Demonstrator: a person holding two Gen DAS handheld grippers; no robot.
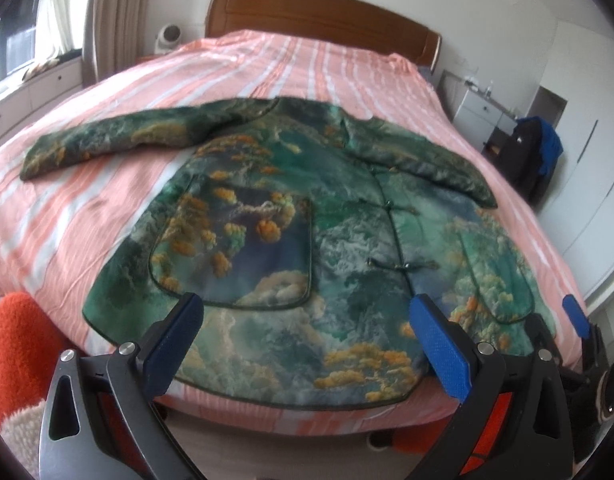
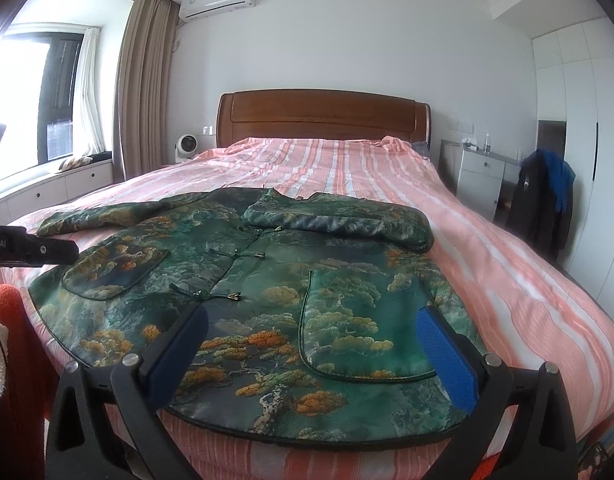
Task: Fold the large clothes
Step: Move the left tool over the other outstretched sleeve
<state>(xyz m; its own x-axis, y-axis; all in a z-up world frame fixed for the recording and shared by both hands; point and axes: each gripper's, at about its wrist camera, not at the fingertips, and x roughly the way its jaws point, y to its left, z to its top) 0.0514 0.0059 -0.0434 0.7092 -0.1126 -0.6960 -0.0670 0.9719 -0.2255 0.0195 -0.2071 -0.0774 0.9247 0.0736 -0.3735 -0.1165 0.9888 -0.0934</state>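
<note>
A green landscape-print jacket (image 2: 267, 300) lies front up at the foot edge of the bed (image 2: 507, 280), one sleeve folded across its chest. Both the left gripper (image 1: 307, 344) and right gripper (image 2: 311, 356) hover spread, holding nothing. Striped pink bedding runs to a wooden headboard (image 2: 323, 118); curtains (image 2: 141, 88) hang beside.

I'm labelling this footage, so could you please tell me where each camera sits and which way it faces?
Left wrist: on the left gripper at the bed's foot, facing the headboard; its open fingers, the right gripper and an orange sleeve show.
Right wrist: on the right gripper, same direction; its open fingers and part of the left tool at the left edge show.
Shared: the jacket on the striped bed.
</note>
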